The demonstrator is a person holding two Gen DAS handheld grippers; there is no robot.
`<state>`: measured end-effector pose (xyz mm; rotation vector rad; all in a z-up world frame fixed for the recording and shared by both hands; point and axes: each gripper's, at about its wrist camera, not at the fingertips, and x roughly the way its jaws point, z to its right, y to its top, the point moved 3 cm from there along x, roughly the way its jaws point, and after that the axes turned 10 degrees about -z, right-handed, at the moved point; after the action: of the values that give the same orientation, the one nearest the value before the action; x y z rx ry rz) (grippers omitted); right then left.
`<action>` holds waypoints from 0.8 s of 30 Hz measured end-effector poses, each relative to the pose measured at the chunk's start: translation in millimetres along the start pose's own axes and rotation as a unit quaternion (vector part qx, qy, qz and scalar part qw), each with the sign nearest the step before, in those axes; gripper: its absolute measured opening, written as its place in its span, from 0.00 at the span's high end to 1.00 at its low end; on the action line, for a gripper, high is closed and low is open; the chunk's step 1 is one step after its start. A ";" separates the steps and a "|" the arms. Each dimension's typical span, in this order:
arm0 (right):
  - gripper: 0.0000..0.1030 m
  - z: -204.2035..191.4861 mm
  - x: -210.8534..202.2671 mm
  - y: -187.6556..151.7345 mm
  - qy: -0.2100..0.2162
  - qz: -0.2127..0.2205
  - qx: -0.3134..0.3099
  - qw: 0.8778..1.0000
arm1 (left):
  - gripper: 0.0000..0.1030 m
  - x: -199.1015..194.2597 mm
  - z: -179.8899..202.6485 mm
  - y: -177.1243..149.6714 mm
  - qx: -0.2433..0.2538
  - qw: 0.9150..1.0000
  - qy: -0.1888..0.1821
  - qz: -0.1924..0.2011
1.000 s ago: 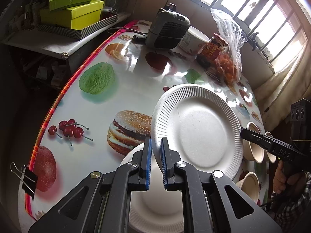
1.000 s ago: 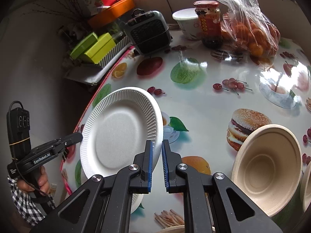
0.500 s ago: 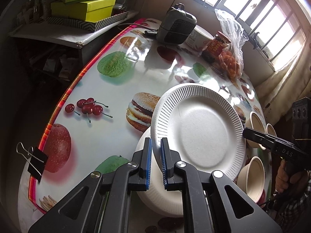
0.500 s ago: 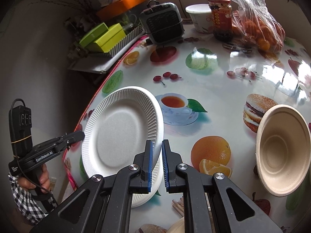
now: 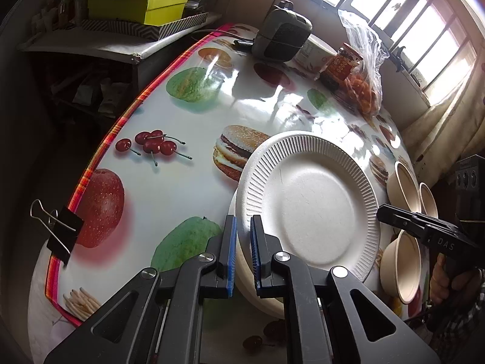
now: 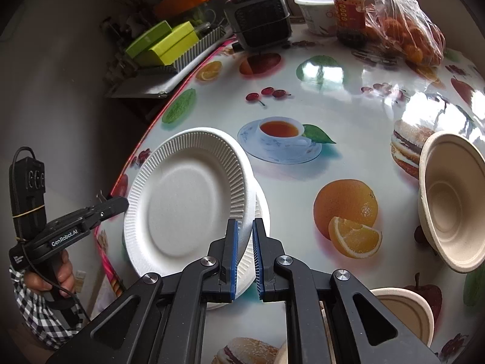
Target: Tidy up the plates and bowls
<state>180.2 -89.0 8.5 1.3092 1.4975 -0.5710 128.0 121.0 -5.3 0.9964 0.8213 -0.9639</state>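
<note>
A white ribbed paper plate (image 5: 312, 206) (image 6: 185, 200) hangs tilted just above the table, held at opposite rims. My left gripper (image 5: 242, 221) is shut on its near-left rim. My right gripper (image 6: 245, 223) is shut on the other rim; its tip (image 5: 386, 212) shows in the left wrist view. The left gripper's tip (image 6: 116, 204) shows in the right wrist view. Right under the held plate lies another white plate (image 5: 260, 298) (image 6: 263, 209) on the table. Beige bowls (image 5: 404, 182) (image 6: 451, 200) stand to the right.
The fruit-print table ends in a red striped edge (image 5: 121, 121) with a binder clip (image 5: 62, 232). A dark heater (image 5: 282, 38), a white tub (image 6: 316, 12), a jar (image 6: 347, 10) and a bag of oranges (image 6: 406, 30) stand at the back. More beige bowls (image 5: 400, 268) (image 6: 403, 315) sit near me.
Both grippers have carried the plate together toward the near table edge and a little down. It now hangs closer over the plate lying beneath. Both grips are unchanged.
</note>
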 end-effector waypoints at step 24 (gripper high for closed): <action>0.90 2.4 18.0 -15.6 -0.011 -0.016 0.009 1.000 | 0.91 13.7 -4.2 -14.2 0.002 1.000 0.006 -0.016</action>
<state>168.8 -87.8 -12.6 1.2899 1.5015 -0.6184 119.3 118.0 -23.2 0.9957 0.8483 -0.9887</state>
